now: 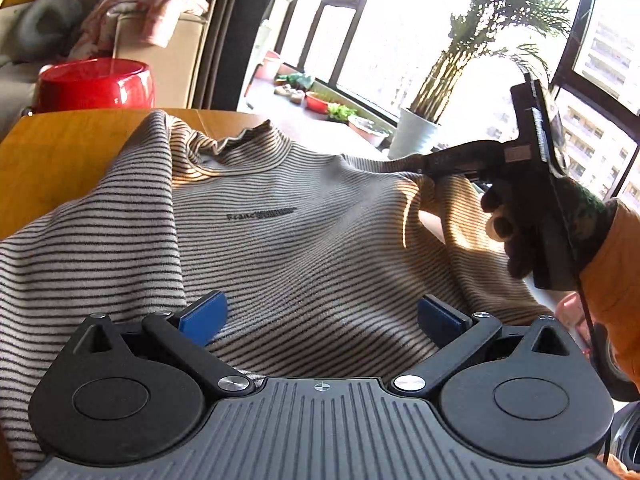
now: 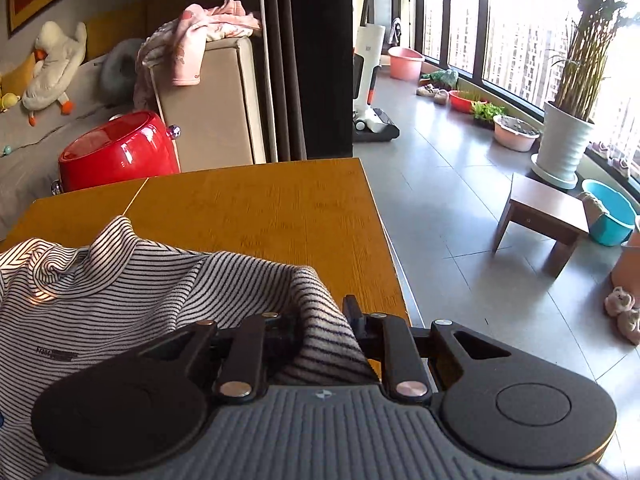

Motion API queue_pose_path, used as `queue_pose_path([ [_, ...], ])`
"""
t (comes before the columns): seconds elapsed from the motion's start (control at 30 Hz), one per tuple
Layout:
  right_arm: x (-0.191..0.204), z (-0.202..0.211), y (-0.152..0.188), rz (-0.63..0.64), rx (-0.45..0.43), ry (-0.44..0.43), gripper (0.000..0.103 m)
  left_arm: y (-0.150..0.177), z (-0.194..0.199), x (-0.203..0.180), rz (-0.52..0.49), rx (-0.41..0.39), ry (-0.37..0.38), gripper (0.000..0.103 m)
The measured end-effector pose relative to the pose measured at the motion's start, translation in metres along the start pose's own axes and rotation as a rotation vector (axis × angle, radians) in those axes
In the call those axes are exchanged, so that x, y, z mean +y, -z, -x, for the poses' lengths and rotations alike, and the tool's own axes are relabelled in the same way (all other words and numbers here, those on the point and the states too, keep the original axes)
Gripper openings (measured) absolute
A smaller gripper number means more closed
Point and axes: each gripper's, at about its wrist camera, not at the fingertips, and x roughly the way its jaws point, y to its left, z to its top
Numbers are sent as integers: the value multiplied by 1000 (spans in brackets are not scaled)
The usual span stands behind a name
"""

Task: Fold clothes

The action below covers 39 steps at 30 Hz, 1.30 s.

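Left wrist view looks down over a striped turtleneck sweater [image 1: 280, 232] spread front-up on the wooden counter [image 1: 60, 152], its collar toward the far edge and small dark lettering across the chest. The left hand-held gripper [image 1: 322, 320] hovers over the lower part of the sweater with its blue-padded fingers [image 1: 204, 316] spread wide apart and nothing between them; striped cloth lies under and ahead of the gap. On the right of this view, the right hand-held gripper [image 1: 436, 164] reaches in from the side, held by a gloved hand [image 1: 520, 236] with an orange sleeve, and pinches the sweater at its shoulder, pulling the cloth up into a taut ridge off the counter.

From the right wrist view, the right hand-held gripper's fingers [image 2: 352, 312] are drawn close on a bunched fold of the striped fabric, which rises between them near the counter's right edge. The rest of the sweater trails away to the left. Behind the counter stands a glossy red stool [image 2: 116, 152] beside a beige sofa.
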Motion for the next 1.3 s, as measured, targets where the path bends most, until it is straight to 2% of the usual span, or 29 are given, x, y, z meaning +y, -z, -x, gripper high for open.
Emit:
queue_pose_path([
  [0.1,8,17,-3,61,-46,7,18,-1,-1,2,0,0,0,103],
  [0.23,14,34,-12,100,-110,23,24,-1,-1,2,0,0,0,103],
  [0.37,12,50,-17,40,-147,-30,28,0,-1,2,0,0,0,103],
  [0.43,13,61,-15,16,-159,-93,28,0,-1,1,-1,0,0,103],
  [0.57,30,71,4,28,-114,-229,31,0,-1,2,2,0,1,103],
  [0.63,35,65,13,45,-97,-234,38,0,0,3,8,0,5,103],
  [0.8,47,51,35,85,-56,-244,41,-7,4,10,56,-1,-5,103],
  [0.87,52,46,44,101,-39,-248,46,-18,6,16,80,-15,-31,103],
  [0.97,60,38,57,126,-14,-255,53,-40,1,27,82,-41,-124,103],
  [1.0,61,39,59,130,-17,-256,55,-46,-4,32,85,-38,-142,101],
  [1.03,62,39,60,135,-19,-257,57,-52,-9,39,88,-26,-153,93],
  [1.07,63,41,61,138,-23,-257,57,-57,-15,44,89,-12,-162,74],
  [1.13,63,42,62,141,-26,-262,59,-67,-23,57,89,-8,-199,55],
  [1.17,62,42,63,142,-26,-265,60,-71,-25,65,96,-17,-224,51],
  [1.3,60,43,62,140,-25,-272,61,-78,-22,88,150,-61,-290,46],
])
